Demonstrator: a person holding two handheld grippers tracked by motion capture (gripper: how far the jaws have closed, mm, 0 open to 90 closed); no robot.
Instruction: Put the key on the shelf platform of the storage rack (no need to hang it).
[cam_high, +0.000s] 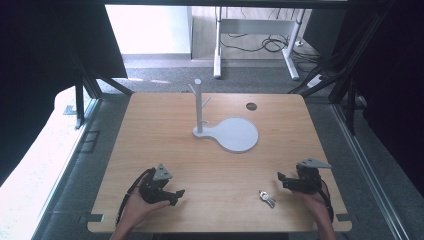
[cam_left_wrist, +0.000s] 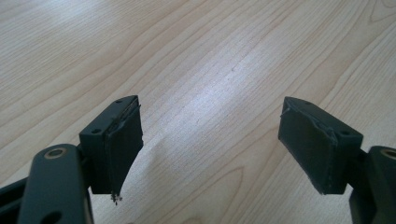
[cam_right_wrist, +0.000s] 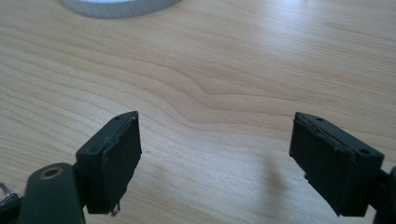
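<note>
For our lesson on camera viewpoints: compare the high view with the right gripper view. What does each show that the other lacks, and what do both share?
High view alone: the small silver metal keys lying beside the right tool, the left tool, and the white stand's upright post with pegs.

Right gripper view alone: a close look at the right tool's black pads, standing wide apart with nothing between them.

Both: the light wooden table and the stand's round white base.
</note>
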